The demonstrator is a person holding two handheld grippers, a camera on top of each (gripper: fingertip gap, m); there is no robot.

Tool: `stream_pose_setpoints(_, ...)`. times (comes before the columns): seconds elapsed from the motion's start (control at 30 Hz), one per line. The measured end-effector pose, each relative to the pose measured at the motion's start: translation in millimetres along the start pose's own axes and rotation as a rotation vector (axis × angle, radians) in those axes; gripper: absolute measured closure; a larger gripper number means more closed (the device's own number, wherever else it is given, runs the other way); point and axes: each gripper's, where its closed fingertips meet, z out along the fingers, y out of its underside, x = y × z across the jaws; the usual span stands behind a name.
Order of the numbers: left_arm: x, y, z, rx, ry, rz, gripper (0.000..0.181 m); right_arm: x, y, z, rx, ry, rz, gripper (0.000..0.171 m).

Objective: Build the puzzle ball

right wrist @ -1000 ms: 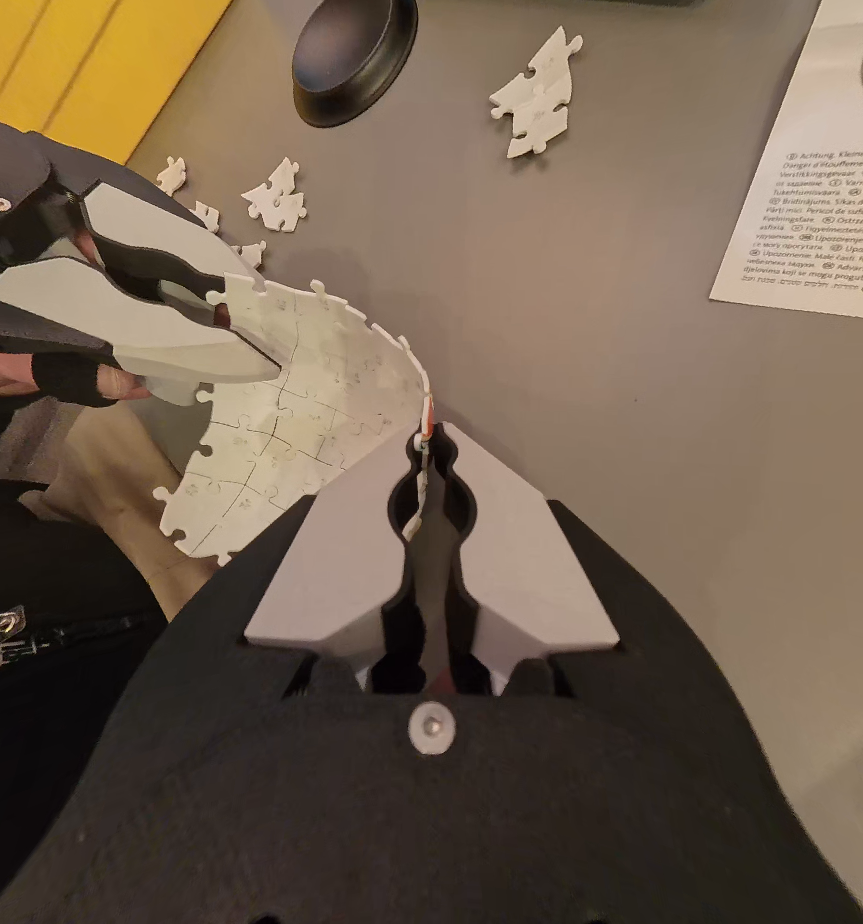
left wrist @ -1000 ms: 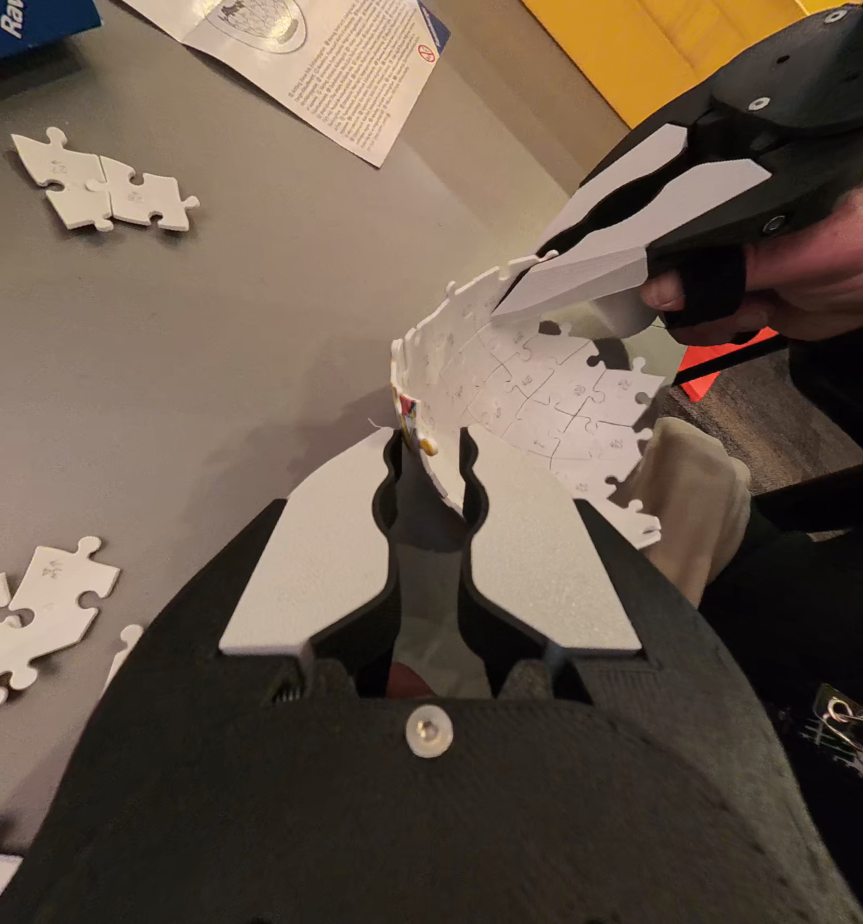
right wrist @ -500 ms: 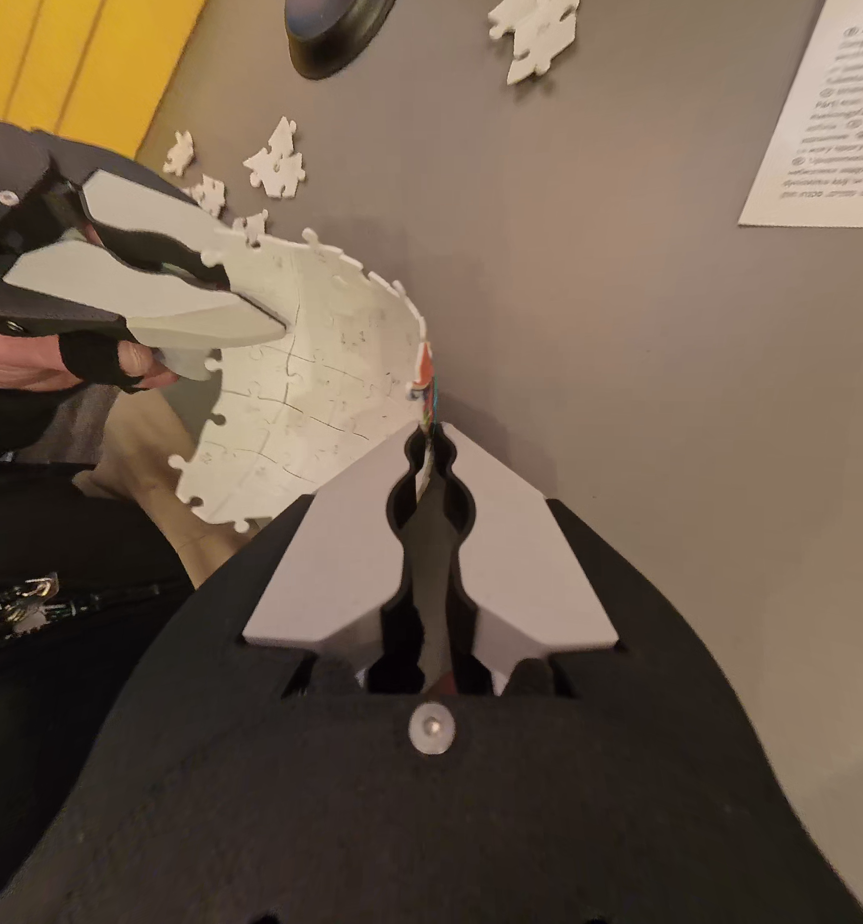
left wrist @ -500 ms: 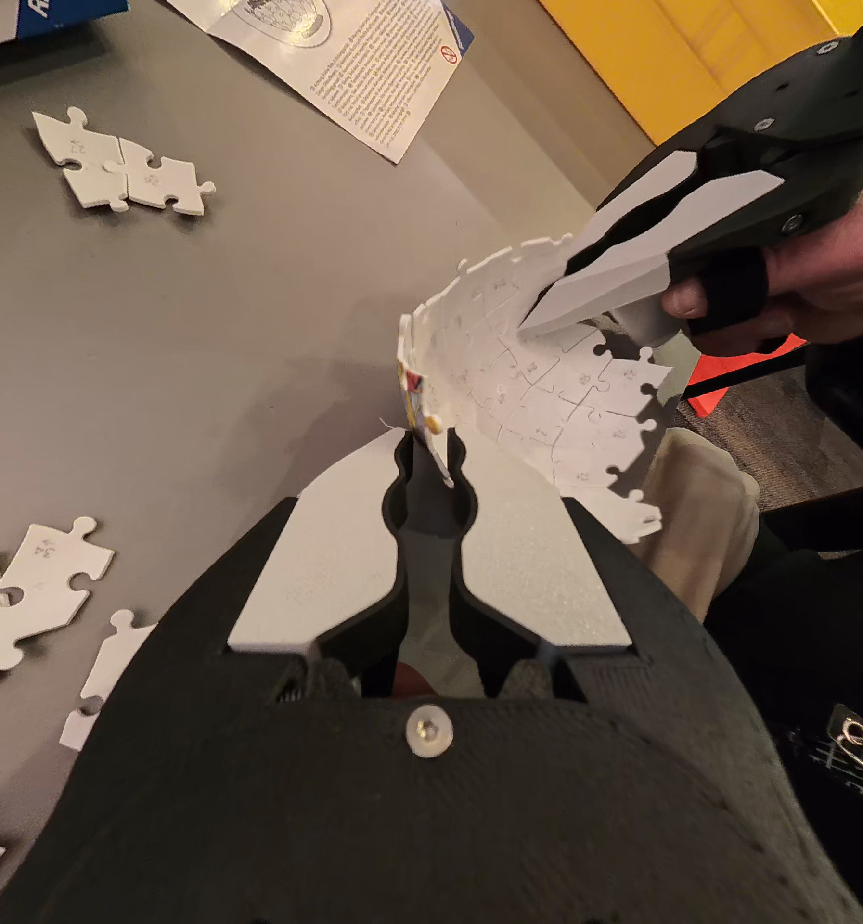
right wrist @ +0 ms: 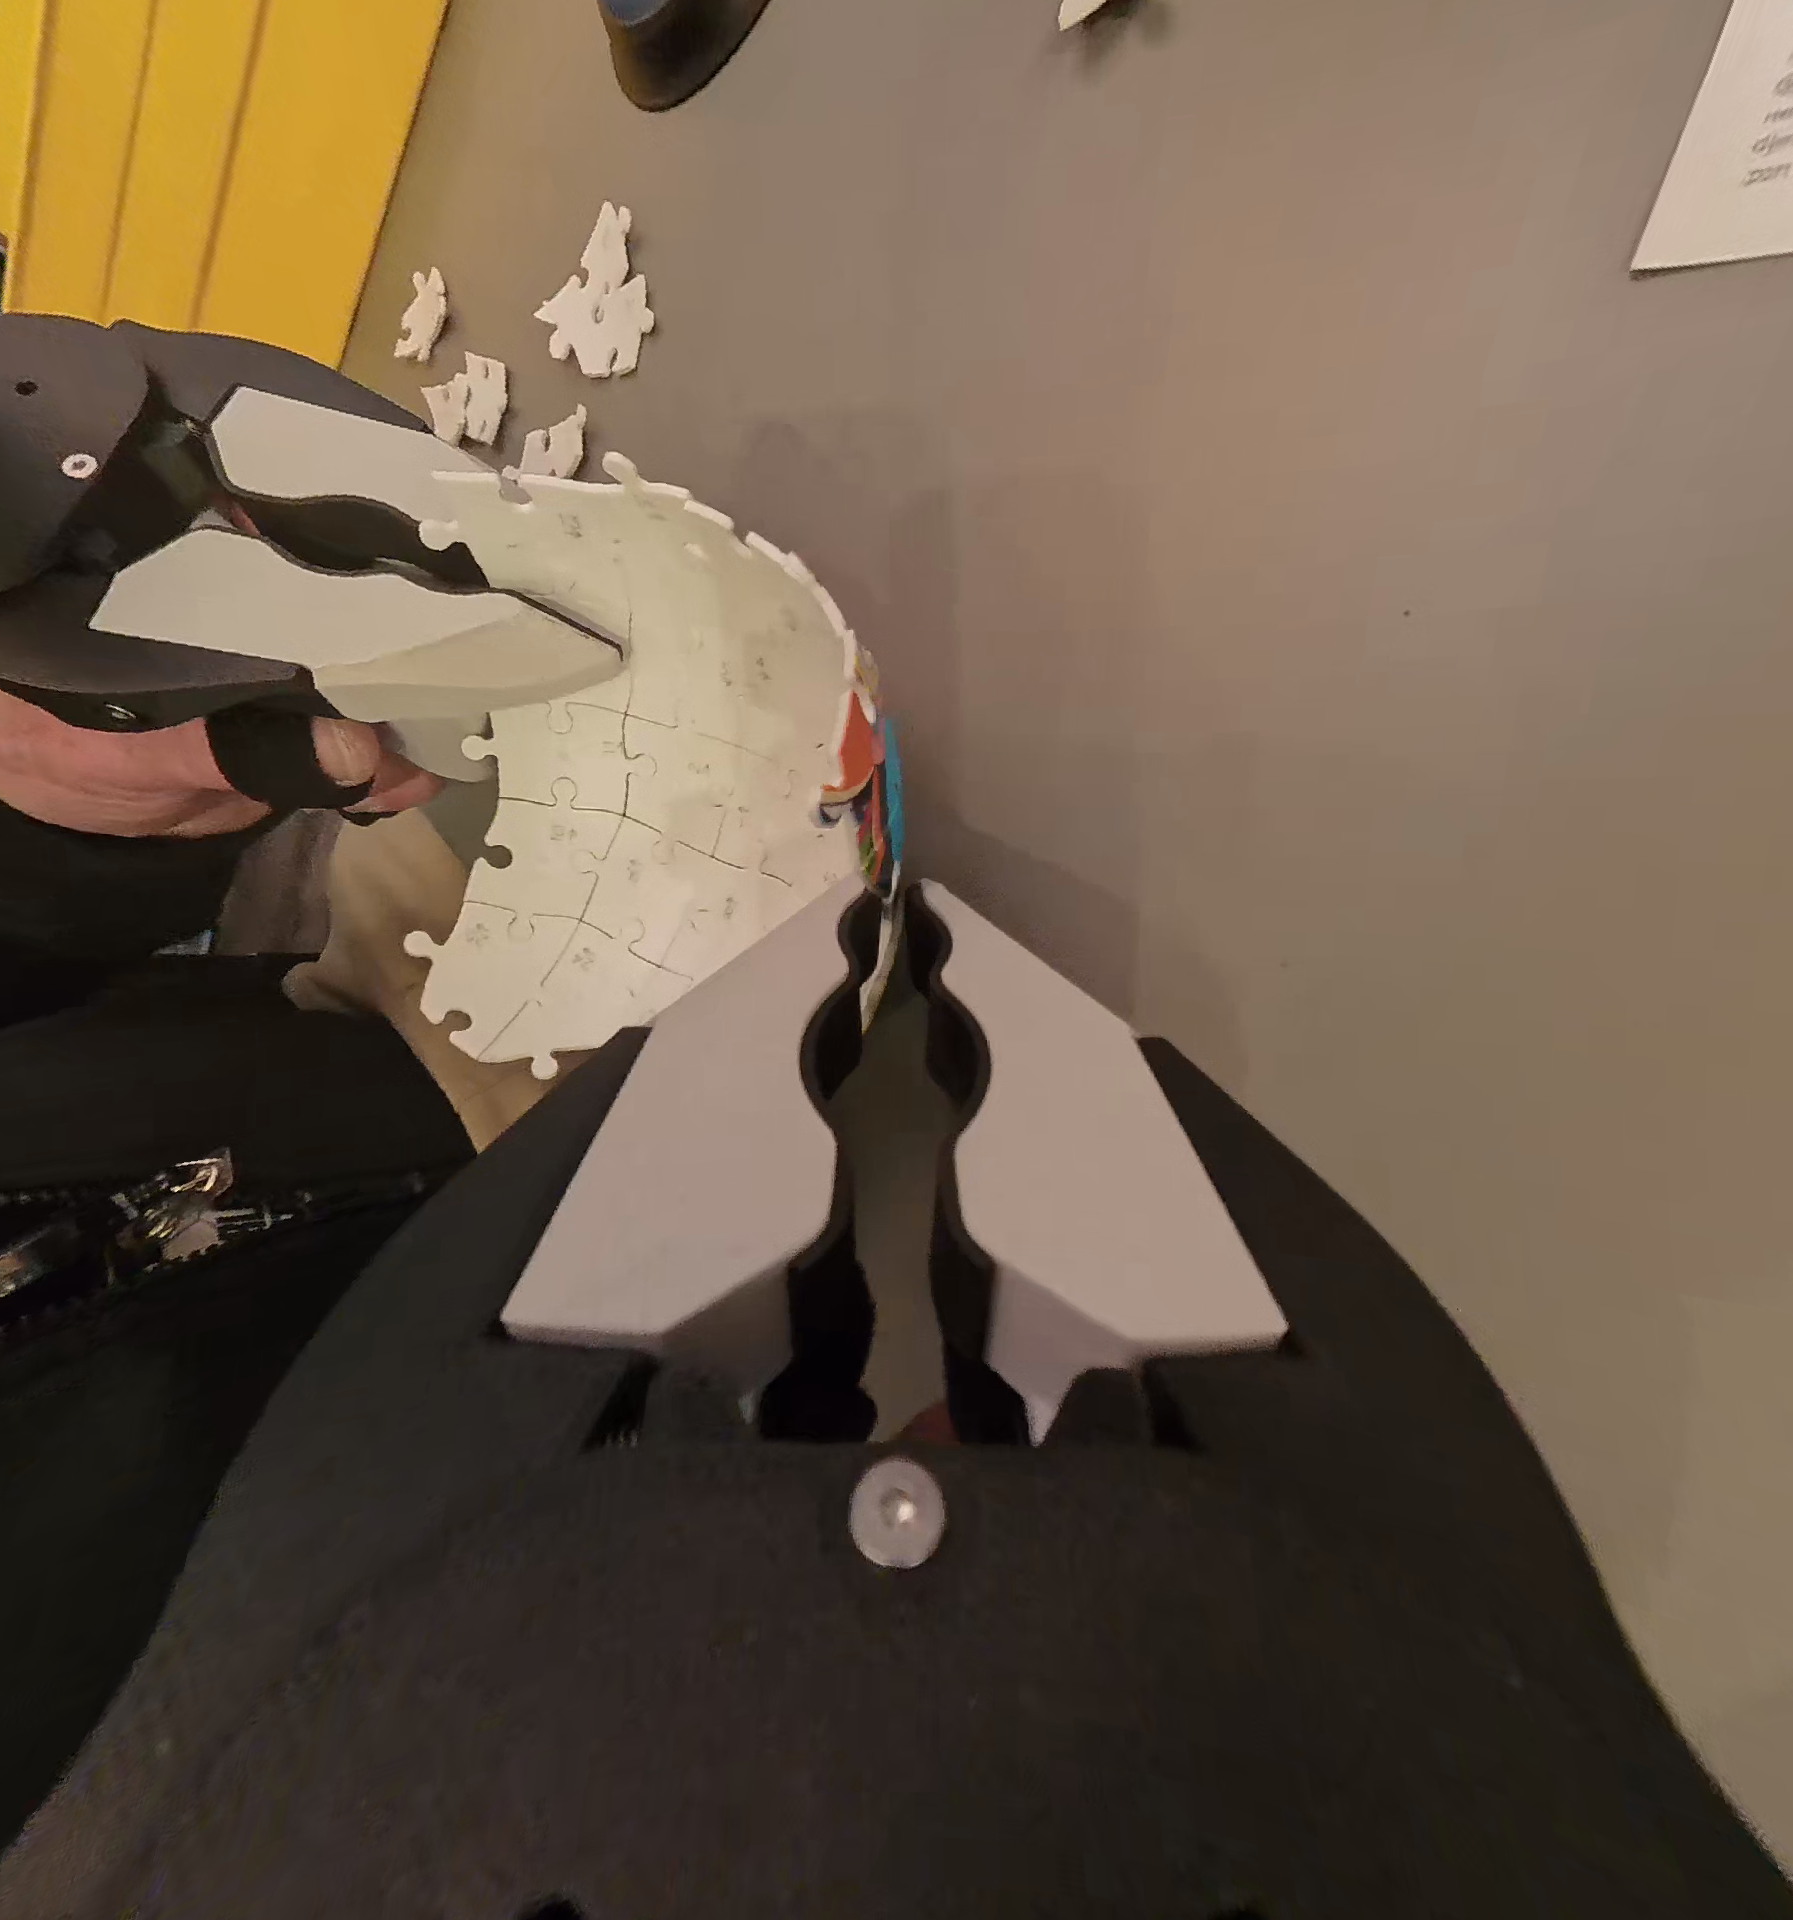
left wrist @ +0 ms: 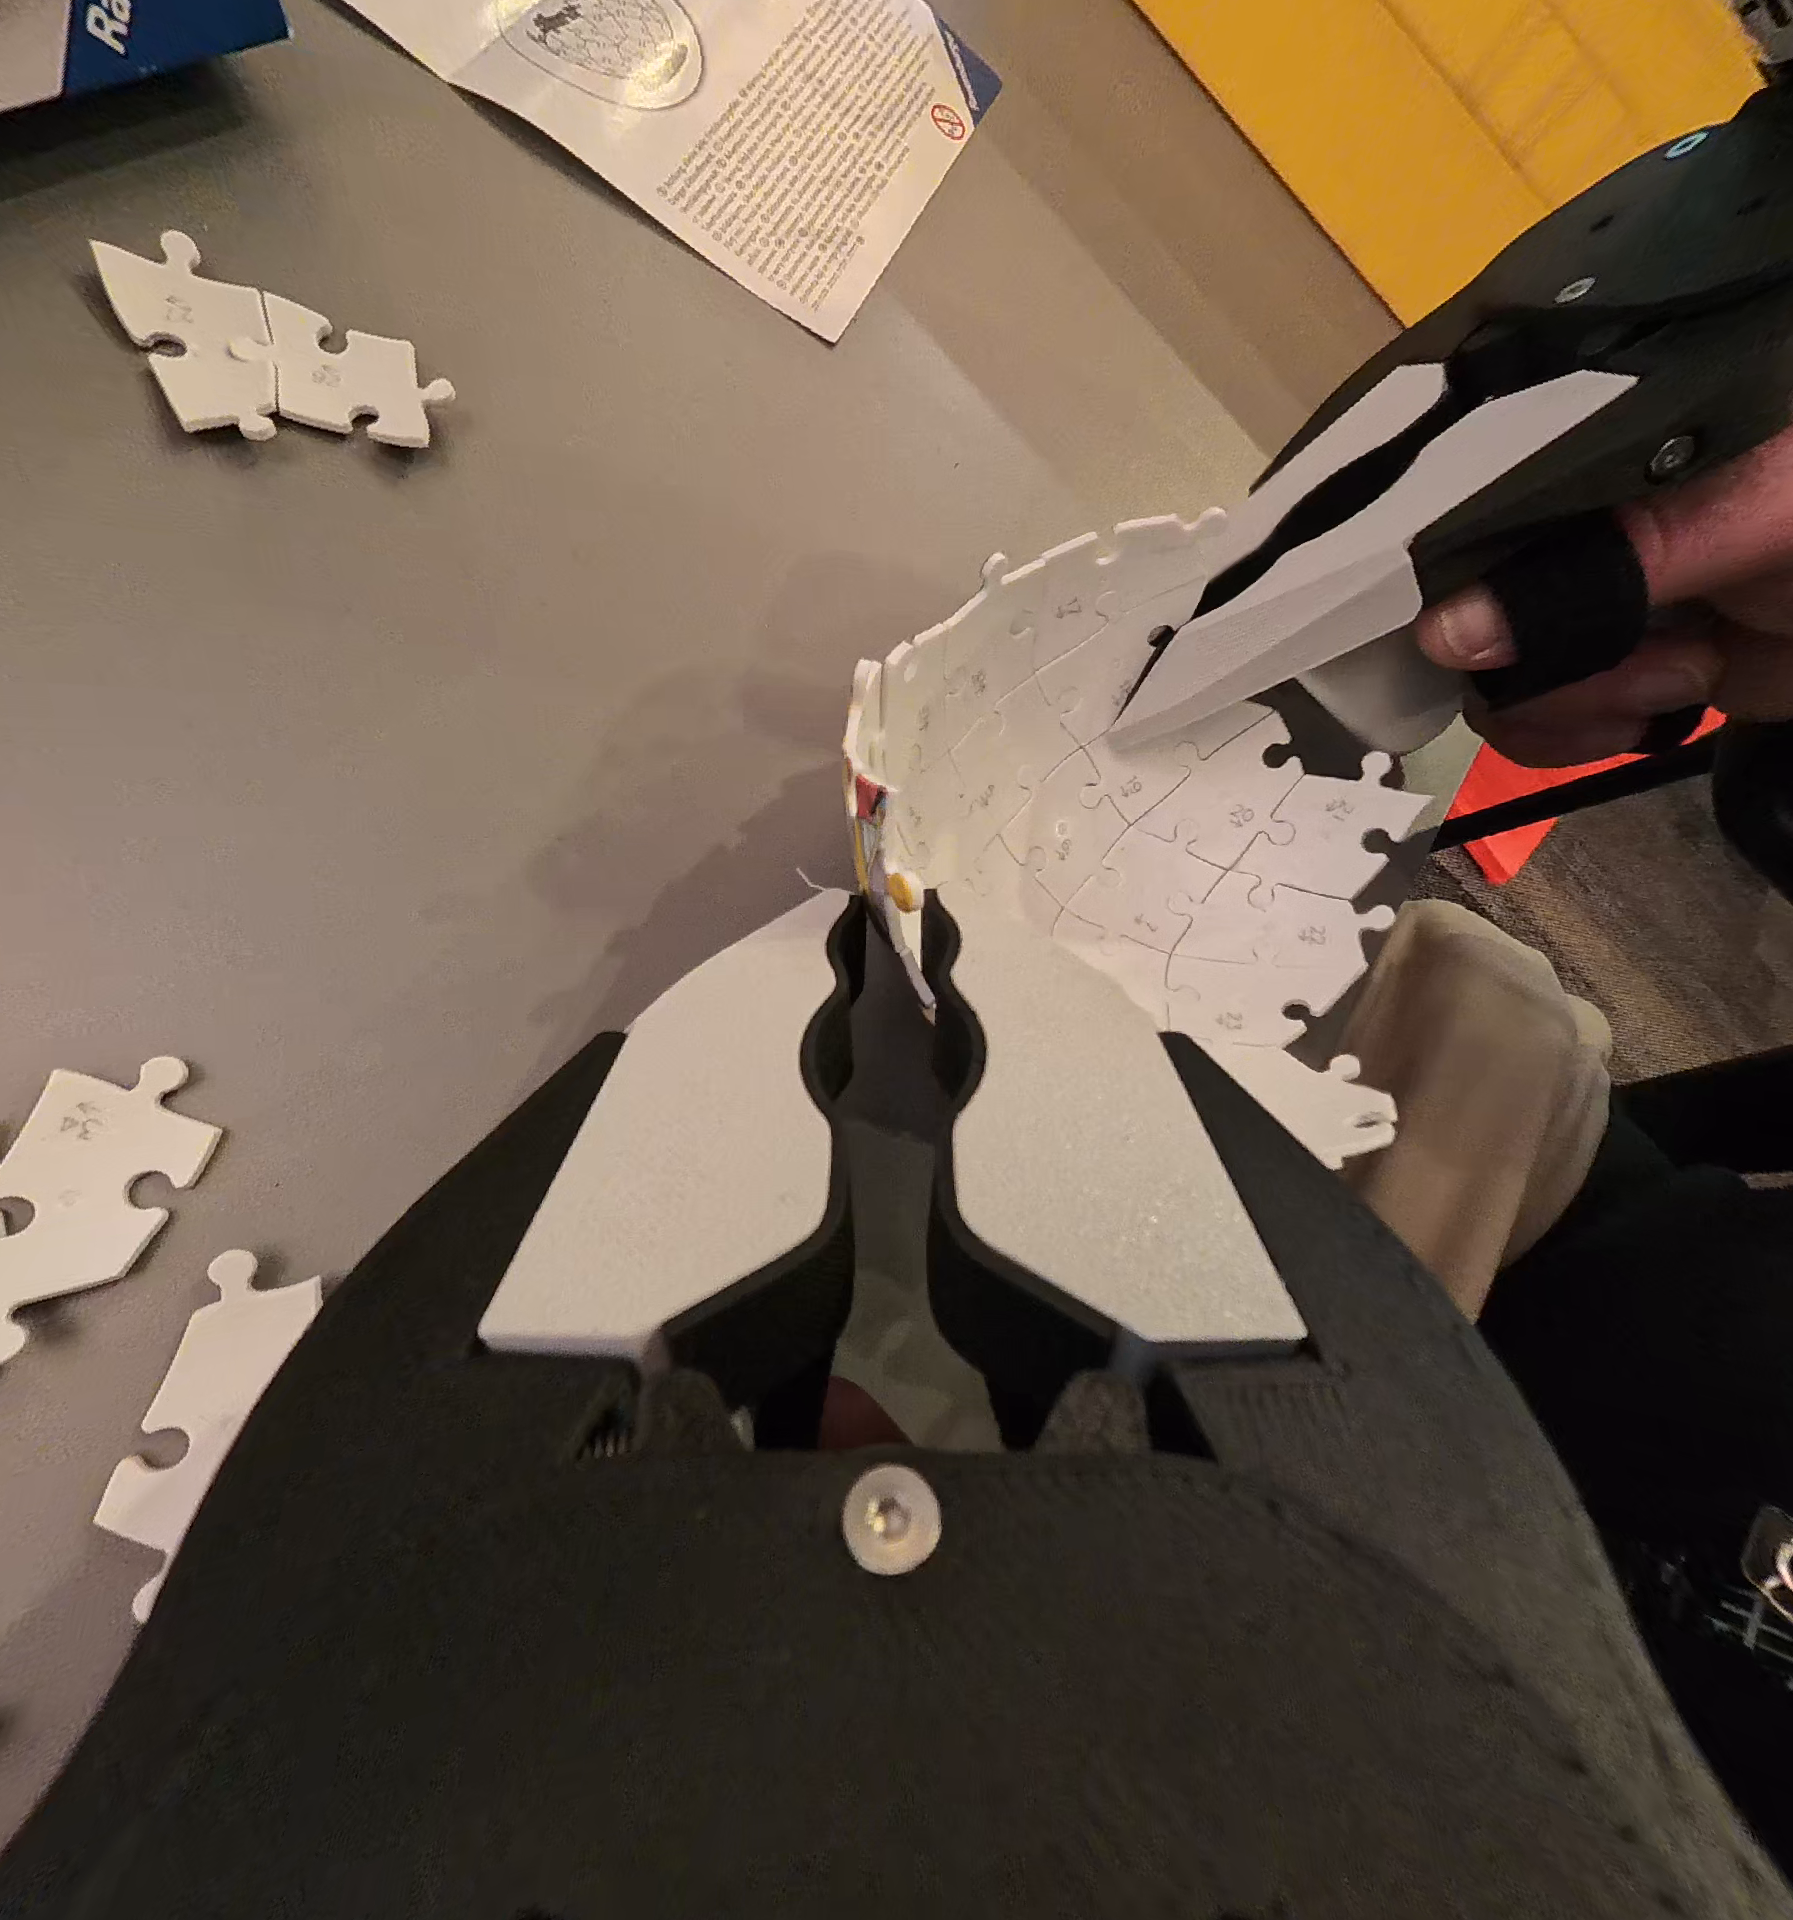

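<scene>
puzzle ball shell (left wrist: 1131,821) held above table (left wrist: 518,665), left claw (left wrist: 892,914) and right claw (right wrist: 887,894) each clamped on opposite rims

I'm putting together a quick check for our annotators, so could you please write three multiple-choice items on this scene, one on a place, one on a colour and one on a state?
1. Where is the half-built puzzle shell?
A. Flat on the table
B. Held up between both grippers
C. Inside the box

2. What colour is the shell's inner face?
A. White
B. Yellow
C. Black

3. How is the left gripper?
A. Wide open and clear of the shell
B. Shut on the shell's rim
C. Shut on a loose piece lying on the table

Answers:
1 B, the left gripper and the right gripper each pinch a rim, above the grey table.
2 A, the numbered concave side is white; colour shows only at the outer edge.
3 B, its fingers close on the thin edge.
</scene>
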Motion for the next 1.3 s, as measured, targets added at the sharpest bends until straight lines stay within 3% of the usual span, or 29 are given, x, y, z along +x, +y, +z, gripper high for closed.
stream_pose_setpoints(0.37,-3,-3,-1,0.028,-0.025,-0.011,0.173,-1,-11,-1,0.048,-0.005,-0.014,0.171)
stream_pose_setpoints(0.57,-9,-3,-2,0.043,-0.041,-0.044,0.175,-3,-12,-16,0.071,-0.022,-0.007,0.153)
stream_pose_setpoints(0.73,-6,-4,-1,0.044,-0.036,-0.039,0.174,-3,-8,-12,0.044,0.009,-0.042,0.166)
stream_pose_setpoints(1.3,-1,-2,-1,0.042,-0.018,-0.037,0.171,2,-16,-3,0.066,0.046,-0.061,0.171)
